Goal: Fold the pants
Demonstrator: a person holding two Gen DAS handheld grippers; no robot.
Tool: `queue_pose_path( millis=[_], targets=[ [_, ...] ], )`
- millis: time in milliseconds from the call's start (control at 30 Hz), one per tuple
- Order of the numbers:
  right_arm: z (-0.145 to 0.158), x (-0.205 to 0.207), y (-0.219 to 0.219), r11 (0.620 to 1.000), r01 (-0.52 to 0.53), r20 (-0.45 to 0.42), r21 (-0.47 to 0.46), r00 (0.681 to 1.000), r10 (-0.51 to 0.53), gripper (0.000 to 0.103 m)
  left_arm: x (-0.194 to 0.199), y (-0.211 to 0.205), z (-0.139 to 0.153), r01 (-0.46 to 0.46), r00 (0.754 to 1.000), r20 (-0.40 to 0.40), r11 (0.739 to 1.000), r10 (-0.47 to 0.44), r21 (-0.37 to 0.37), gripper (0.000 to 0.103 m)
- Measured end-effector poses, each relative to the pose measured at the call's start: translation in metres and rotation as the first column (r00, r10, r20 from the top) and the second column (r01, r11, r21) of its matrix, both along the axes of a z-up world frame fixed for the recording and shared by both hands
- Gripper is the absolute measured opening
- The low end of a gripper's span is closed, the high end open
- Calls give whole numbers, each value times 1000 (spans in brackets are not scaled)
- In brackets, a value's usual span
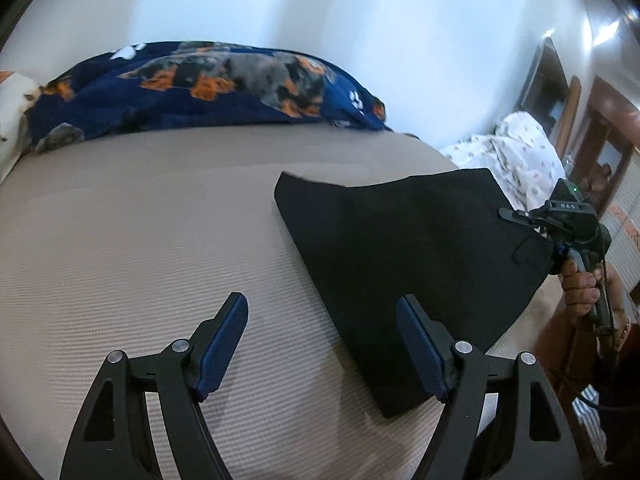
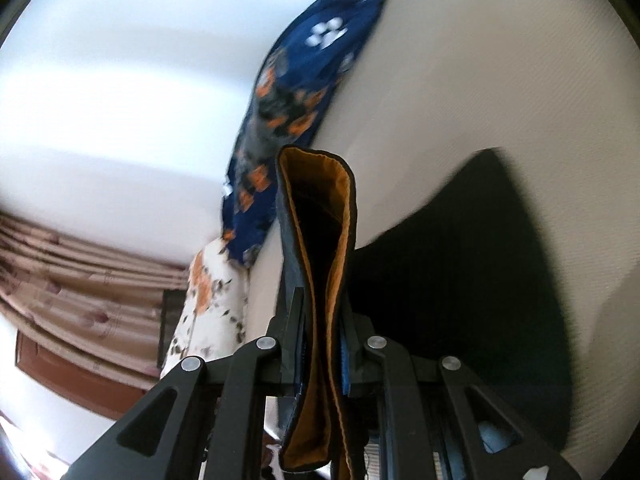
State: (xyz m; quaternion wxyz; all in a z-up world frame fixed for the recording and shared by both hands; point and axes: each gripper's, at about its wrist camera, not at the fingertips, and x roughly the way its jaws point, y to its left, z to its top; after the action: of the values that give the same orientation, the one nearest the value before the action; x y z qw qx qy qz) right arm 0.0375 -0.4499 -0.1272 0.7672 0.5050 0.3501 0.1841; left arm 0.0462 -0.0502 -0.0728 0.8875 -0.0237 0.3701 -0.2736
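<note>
The black pants (image 1: 400, 256) lie folded on the beige bed (image 1: 140, 240), to the right of centre in the left wrist view. My left gripper (image 1: 322, 312) is open and empty, low over the bed at the pants' near left edge; its right finger overlaps the cloth. My right gripper (image 1: 516, 214) is at the pants' far right edge, lifting the waistband. In the right wrist view my right gripper (image 2: 322, 320) is shut on the pants' waistband (image 2: 320, 208), whose orange lining shows. The rest of the pants (image 2: 460, 272) hang dark to the right.
A navy blanket with orange dog prints (image 1: 200, 84) lies along the bed's far side by the white wall. A white printed pillow (image 1: 10, 120) is at the far left. Crumpled white bedding (image 1: 516, 148) lies beyond the bed's right edge. Curtains (image 2: 80, 280) hang at left.
</note>
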Motion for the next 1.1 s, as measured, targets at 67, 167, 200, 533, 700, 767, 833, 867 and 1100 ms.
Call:
queue_pose_path(
  millis=[67, 167, 200, 533, 700, 767, 833, 867, 1100],
  targets=[
    [-9, -3, -12, 1000, 16, -7, 6, 1000, -16, 13, 2, -13, -3, 20, 1000, 1, 1000, -20, 23, 77],
    [-21, -6, -28, 999, 39, -16, 29, 999, -38, 13, 0, -24, -5, 32, 999, -1, 998, -32, 51, 77],
    [-24, -7, -31, 999, 40, -12, 33, 999, -40, 13, 0, -27, -7, 36, 999, -5, 998, -35, 54, 77],
    [-39, -15, -49, 997, 46, 12, 56, 999, -47, 13, 11, -39, -21, 36, 997, -63, 998, -32, 56, 77],
    [-45, -20, -58, 997, 52, 25, 52, 998, -53, 14, 12, -44, -27, 38, 997, -74, 997, -34, 65, 77],
    [-43, -29, -65, 996, 74, 28, 50, 997, -76, 18, 11, -44, -29, 40, 997, -73, 996, -34, 77, 77],
    [-35, -41, -71, 993, 115, 39, 27, 993, -116, 18, 12, -44, -30, 41, 996, -78, 996, -35, 76, 77],
    [-25, -54, -75, 990, 140, 59, 1, 988, -139, 18, 13, -43, -30, 41, 996, -79, 997, -35, 72, 77],
    [10, -109, -55, 998, 56, 90, -15, 994, -54, 18, 13, -40, -36, 34, 996, -86, 998, -29, 58, 77]
  ],
)
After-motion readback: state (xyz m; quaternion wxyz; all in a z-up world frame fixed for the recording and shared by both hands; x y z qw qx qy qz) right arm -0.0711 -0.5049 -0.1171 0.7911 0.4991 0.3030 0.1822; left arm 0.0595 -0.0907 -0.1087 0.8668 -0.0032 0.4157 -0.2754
